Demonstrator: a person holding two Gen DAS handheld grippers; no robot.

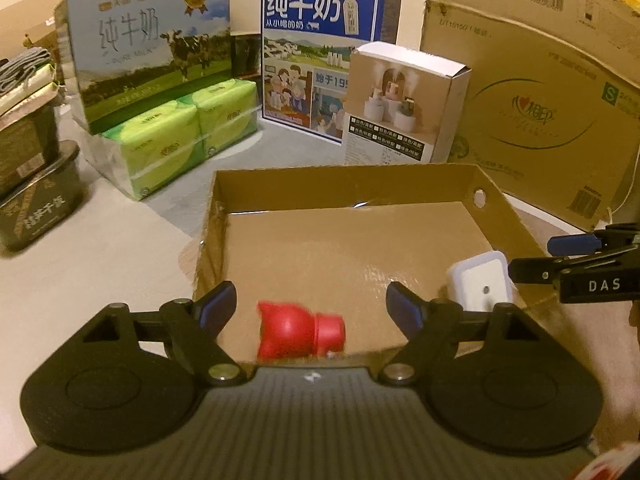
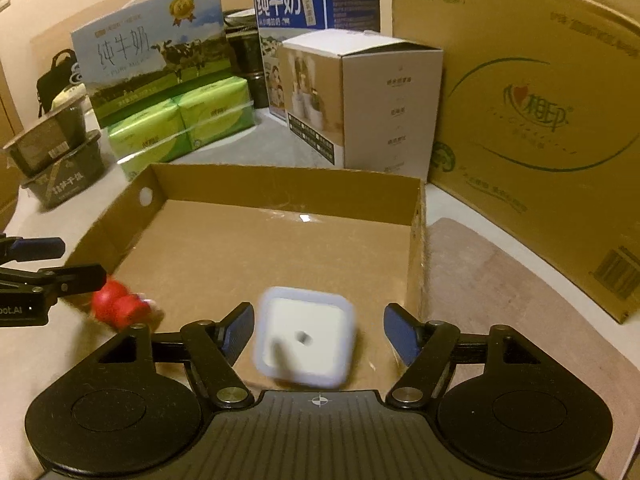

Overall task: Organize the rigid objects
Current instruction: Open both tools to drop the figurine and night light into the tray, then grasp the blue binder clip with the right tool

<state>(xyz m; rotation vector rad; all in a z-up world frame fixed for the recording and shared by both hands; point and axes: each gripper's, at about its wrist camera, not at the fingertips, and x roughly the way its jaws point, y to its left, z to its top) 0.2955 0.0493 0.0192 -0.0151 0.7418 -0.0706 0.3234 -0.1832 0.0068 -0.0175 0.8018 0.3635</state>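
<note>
A shallow cardboard tray (image 1: 344,182) (image 2: 280,184) lies in front of both grippers. My left gripper (image 1: 312,306) is open over the tray's near edge. A blurred red rounded object (image 1: 300,334) (image 2: 118,306) sits between its fingers, with a gap on each side. My right gripper (image 2: 318,330) is open too. A blurred white square object with a pale blue rim (image 2: 304,338) (image 1: 480,280) lies between its fingers, close to the left pad and clear of the right one. Each gripper shows at the other view's edge: the right gripper (image 1: 560,256) and the left gripper (image 2: 60,260).
Behind the tray stand two milk cartons (image 1: 152,40) (image 1: 320,52), green tissue packs (image 1: 180,136), a humidifier box (image 1: 404,104) and a large cardboard box (image 1: 540,92). Dark stacked tubs (image 1: 36,192) sit at the left. A pinkish mat (image 2: 500,280) lies right of the tray.
</note>
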